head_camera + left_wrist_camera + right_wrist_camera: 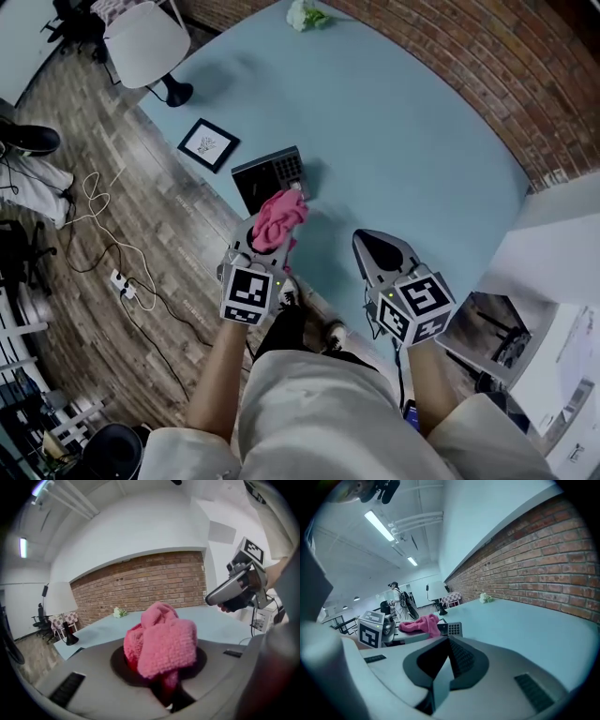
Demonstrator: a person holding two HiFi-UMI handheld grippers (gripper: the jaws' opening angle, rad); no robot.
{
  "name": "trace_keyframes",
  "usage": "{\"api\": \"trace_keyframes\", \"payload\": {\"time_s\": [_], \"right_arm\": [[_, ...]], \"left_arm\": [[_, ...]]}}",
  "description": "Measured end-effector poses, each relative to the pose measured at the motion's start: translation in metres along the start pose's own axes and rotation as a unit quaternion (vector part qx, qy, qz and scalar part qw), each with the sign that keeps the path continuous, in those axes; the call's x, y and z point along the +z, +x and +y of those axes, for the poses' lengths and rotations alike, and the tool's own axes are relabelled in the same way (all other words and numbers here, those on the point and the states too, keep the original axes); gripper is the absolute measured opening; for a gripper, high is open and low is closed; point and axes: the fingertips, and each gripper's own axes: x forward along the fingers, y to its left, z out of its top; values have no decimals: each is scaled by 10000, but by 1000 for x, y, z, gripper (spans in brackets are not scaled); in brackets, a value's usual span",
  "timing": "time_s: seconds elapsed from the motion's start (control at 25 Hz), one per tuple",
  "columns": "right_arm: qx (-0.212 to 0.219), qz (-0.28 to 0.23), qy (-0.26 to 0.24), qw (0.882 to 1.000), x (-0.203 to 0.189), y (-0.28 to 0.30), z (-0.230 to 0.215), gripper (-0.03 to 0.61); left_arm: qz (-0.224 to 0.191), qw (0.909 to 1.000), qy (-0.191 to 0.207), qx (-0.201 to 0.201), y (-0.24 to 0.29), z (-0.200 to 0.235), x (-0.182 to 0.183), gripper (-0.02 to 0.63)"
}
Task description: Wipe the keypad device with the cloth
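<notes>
- Keypad device, black and flat with a grid of pale buttons (267,178), lies on the light-blue bench (394,141) close to its near edge, with wooden floor just beyond.
- Risk 1: nothing is holding the device. A wiping stroke towards the person could slide it off the edge. The cause would be sideways drag from the cloth on an unsecured, light-looking unit.
- Risk 2: the pink terry cloth (161,641) is held as a loose bunch rather than a flat pad. It could roll, wipe only with its tip, or work out of the grip under pressure.
- Risk 3: firm pressing over the button grid could depress keys or catch the cloth's loops on them.
- Left gripper (275,232): its fingers are closed on the lower folds of the cloth, and most of the bunch bulges out above them. From the head view the cloth overlaps the device's near corner, but whether it is touching cannot be told.
- Right gripper (366,242): its fingers are brought fully together with nothing between them. It hangs over bare bench, well apart from the device, so it is not steadying anything.
- Judgement: bracing the device with the idle gripper before stroking would remove the first risk.
</notes>
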Motion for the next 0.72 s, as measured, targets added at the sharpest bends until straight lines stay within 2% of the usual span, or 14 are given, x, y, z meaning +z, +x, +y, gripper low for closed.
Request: {"api": "trace_keyframes", "payload": {"time_s": [0.16, 0.44, 0.72], "right_arm": [[42, -306, 18, 9995, 24, -11, 1, 14], [304, -713, -275, 9966, 56, -45, 28, 14], [944, -1112, -694, 9869, 88, -94, 75, 14]], "left_arm": [[-213, 9992, -158, 306, -22, 9, 23, 112], [-684, 9948, -142, 740, -74, 6, 76, 112], [-1007, 9898, -31, 1008, -138, -9, 117, 112]]}}
